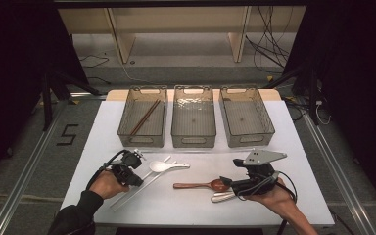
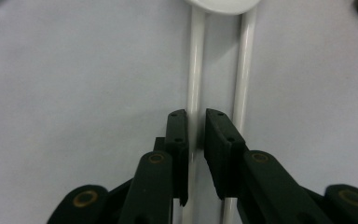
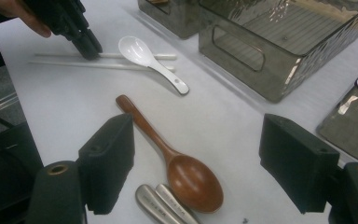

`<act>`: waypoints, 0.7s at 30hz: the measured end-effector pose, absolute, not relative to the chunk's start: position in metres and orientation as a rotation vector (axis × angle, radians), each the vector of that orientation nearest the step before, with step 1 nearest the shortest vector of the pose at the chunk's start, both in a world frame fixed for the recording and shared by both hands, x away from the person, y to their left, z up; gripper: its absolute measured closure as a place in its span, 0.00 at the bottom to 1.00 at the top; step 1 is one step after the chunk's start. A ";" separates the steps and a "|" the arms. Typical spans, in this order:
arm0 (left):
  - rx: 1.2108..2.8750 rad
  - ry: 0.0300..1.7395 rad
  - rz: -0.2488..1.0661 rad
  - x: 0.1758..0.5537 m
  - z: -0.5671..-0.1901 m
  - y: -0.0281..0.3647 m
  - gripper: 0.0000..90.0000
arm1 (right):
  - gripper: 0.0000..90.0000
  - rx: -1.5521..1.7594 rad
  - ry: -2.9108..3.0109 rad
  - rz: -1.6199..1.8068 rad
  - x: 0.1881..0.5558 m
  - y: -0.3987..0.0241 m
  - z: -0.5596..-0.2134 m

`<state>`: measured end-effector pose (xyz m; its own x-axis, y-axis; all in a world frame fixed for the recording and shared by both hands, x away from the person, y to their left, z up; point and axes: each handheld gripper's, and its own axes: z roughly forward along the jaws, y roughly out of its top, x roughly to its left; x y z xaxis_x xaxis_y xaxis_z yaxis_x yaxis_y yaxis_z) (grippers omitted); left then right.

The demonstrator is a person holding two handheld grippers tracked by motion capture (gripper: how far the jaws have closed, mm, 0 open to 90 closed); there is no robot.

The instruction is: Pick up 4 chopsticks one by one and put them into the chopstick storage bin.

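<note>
Three grey bins (image 1: 193, 122) along far edge of white table (image 1: 293, 196); brown chopsticks (image 1: 145, 117) already in left one. White chopsticks (image 2: 194, 60) lie near front-left corner under white spoon (image 1: 162, 166). Left gripper (image 2: 196, 128): jaws nearly shut, straddling one stick; can't tell if pads bite. We'd gather both sticks before lifting, else spoon tips. Right gripper (image 3: 196, 154) wide open, empty, over wooden spoon (image 3: 168, 154) and metal handles (image 3: 161, 203). Room dark, cables on floor.
</note>
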<state>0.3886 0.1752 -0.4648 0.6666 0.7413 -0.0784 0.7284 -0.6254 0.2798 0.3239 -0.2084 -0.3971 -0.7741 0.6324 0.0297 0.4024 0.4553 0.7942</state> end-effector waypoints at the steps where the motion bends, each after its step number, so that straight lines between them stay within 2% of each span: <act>1: 2.606 1.166 0.069 0.389 -0.465 0.175 0.86 | 0.31 0.888 2.438 1.221 0.324 -0.208 -0.397; 5: 2.617 1.151 0.085 0.389 -0.465 0.175 0.93 | 0.31 0.890 2.438 1.222 0.324 -0.208 -0.397; 21: 2.578 1.117 0.126 0.389 -0.457 0.188 0.94 | 0.31 0.893 2.436 1.221 0.324 -0.209 -0.397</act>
